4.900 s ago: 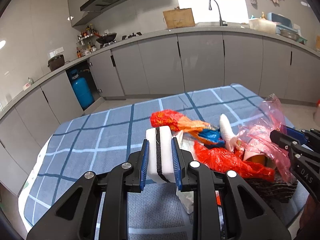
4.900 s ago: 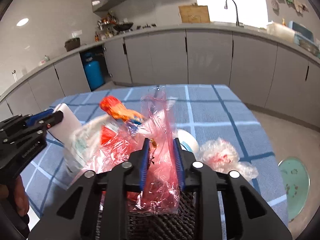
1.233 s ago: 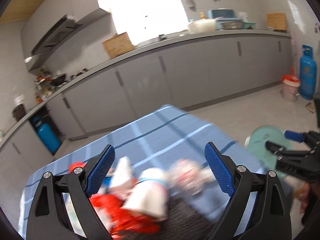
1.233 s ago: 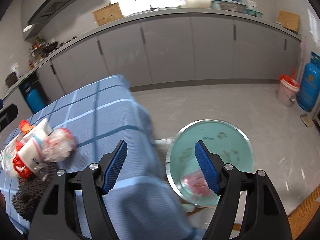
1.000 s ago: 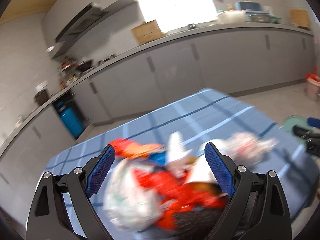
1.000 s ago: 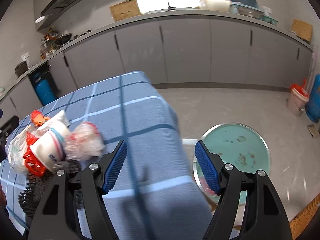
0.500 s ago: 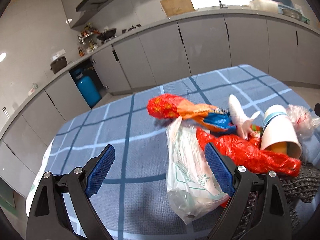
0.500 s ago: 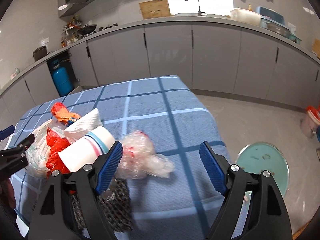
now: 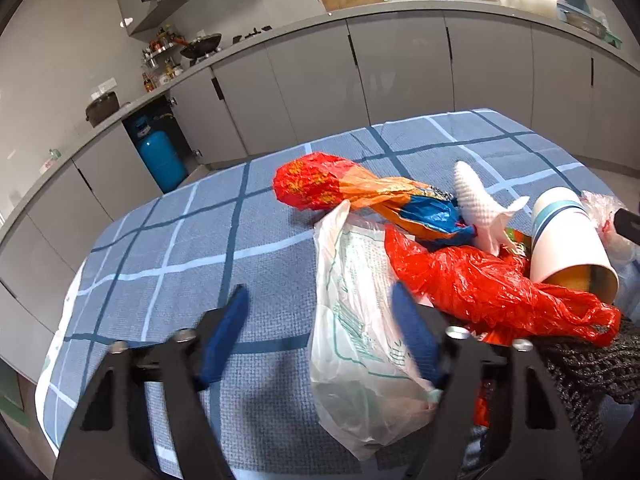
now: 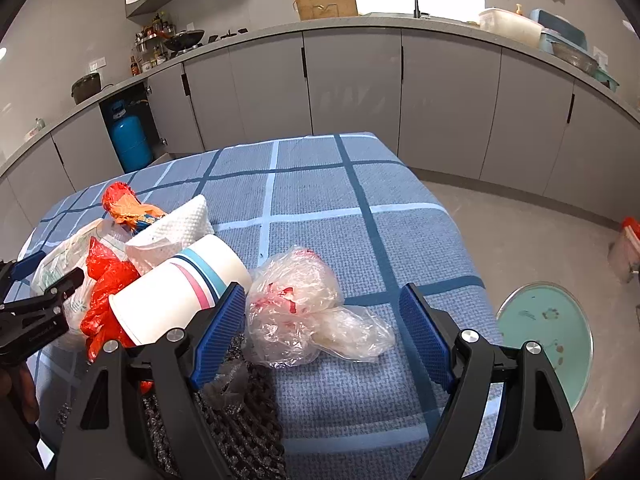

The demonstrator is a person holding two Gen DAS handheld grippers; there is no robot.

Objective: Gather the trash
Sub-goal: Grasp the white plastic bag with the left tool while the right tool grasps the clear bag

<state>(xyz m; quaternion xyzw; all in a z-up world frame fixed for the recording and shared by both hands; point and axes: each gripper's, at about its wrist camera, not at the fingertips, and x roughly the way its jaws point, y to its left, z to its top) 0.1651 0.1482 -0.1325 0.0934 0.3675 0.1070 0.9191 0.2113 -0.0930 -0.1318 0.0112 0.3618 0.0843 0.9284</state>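
Note:
A heap of trash lies on the blue checked tablecloth. My left gripper is open, its blurred jaws on either side of a white plastic bag with green print. Behind the bag lie a red plastic bag, an orange and blue wrapper, a white paper towel and a paper cup on its side. My right gripper is open around a crumpled clear plastic bag. The cup lies just left of it.
A dark knitted mat lies at the table's near edge. A round teal bin stands on the floor to the right of the table. Grey kitchen cabinets and a blue gas cylinder stand behind.
Both grippers swung back from the bin on the floor to the table. The left gripper's jaws have narrowed around the white bag. The right gripper has come down over the clear bag.

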